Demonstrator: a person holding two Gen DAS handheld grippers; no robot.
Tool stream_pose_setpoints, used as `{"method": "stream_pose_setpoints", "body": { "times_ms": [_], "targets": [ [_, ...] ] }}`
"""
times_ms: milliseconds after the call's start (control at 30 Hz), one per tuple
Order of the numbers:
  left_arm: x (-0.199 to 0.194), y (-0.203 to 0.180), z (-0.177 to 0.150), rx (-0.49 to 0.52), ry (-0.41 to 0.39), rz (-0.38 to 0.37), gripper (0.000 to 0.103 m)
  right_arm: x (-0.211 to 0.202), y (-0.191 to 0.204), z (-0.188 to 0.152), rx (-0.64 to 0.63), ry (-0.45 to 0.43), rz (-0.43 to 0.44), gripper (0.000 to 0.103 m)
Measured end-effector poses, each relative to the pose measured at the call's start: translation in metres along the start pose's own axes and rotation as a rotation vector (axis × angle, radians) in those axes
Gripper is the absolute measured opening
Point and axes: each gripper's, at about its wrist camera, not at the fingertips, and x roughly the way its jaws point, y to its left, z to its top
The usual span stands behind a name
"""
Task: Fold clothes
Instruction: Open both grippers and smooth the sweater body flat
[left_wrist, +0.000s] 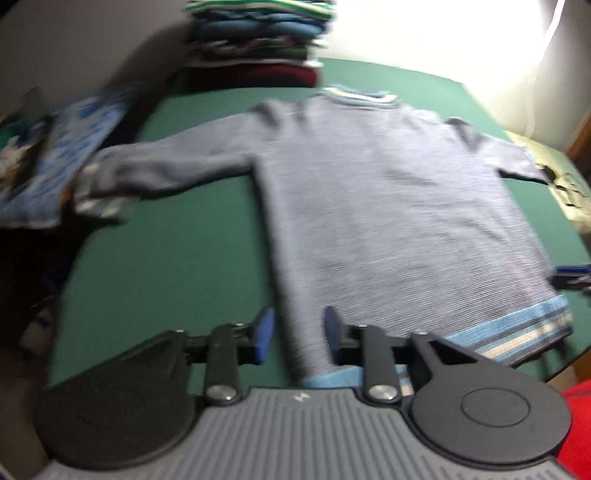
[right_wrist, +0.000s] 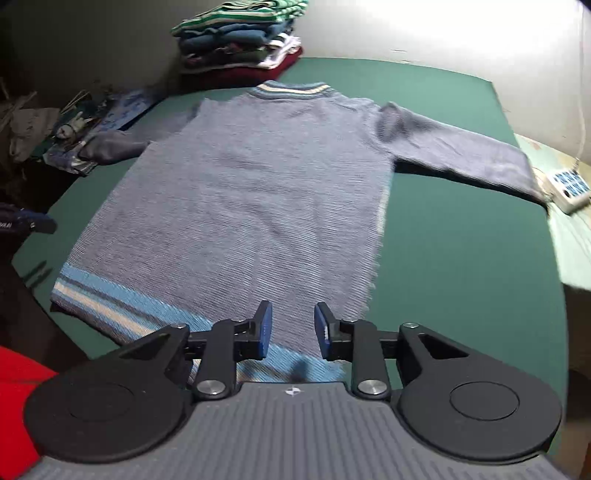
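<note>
Sweater (right_wrist: 251, 206), grey-blue knit, lies flat and spread out on the green worktop (right_wrist: 461, 258), hem nearest the cameras, collar far. Hem band (right_wrist: 122, 310) is striped light blue and white. Left hand-held gripper (left_wrist: 299, 334) sits at the near left corner of the hem, blue pads apart with a clear gap, nothing clamped; the sweater's side edge runs between the fingers, contact can't be told, and the left view is motion-blurred. Right hand-held gripper (right_wrist: 293, 330) sits over the near right part of the hem, pads likewise apart, nothing gripped. Red fabric (right_wrist: 14, 398) shows at the near edge of both views.

Mid-distance: left sleeve (left_wrist: 166, 166) stretches out sideways, cuff reaching the worktop's left edge beside a blue patterned cloth (left_wrist: 74, 147). Right sleeve (right_wrist: 461, 155) stretches out toward the right edge, cuff near a white power strip (right_wrist: 567, 188) with blue switches. Loose clutter (right_wrist: 44, 125) lies off the left side.

Far: striped collar (right_wrist: 291, 90), and behind it a stack of folded clothes (right_wrist: 240, 40) at the back left of the worktop, dark red piece at the bottom, green-striped on top.
</note>
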Motion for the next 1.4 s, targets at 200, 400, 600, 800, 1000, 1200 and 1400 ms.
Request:
{"method": "stream_pose_setpoints", "body": {
  "times_ms": [200, 400, 600, 800, 1000, 1200, 1400],
  "targets": [
    [0.042, -0.019, -0.005, 0.008, 0.062, -0.024, 0.032, 0.018, 0.013, -0.003, -0.016, 0.009, -0.003, 0.024],
    [0.034, -0.012, -0.021, 0.068, 0.069, 0.021, 0.042, 0.011, -0.001, -0.016, 0.060, 0.043, -0.045, 0.030],
    [0.024, -0.011, -0.005, 0.105, 0.028, 0.029, 0.036, 0.003, -0.010, -0.021, 0.035, 0.104, -0.108, 0.025],
    [0.040, -0.022, 0.050, 0.137, -0.105, 0.027, 0.039, 0.023, -0.001, 0.044, -0.010, -0.049, -0.053, 0.019],
    [0.105, -0.015, 0.088, 0.082, -0.113, 0.092, 0.036, 0.088, 0.016, 0.091, -0.097, -0.097, -0.092, 0.019],
    [0.114, 0.012, 0.074, 0.020, -0.124, 0.113, 0.051, 0.096, -0.008, 0.086, -0.027, -0.073, -0.134, 0.018],
    [0.111, 0.018, 0.063, 0.058, -0.158, 0.090, 0.053, 0.077, -0.043, 0.070, 0.095, -0.088, -0.216, 0.019]
  ]
}}
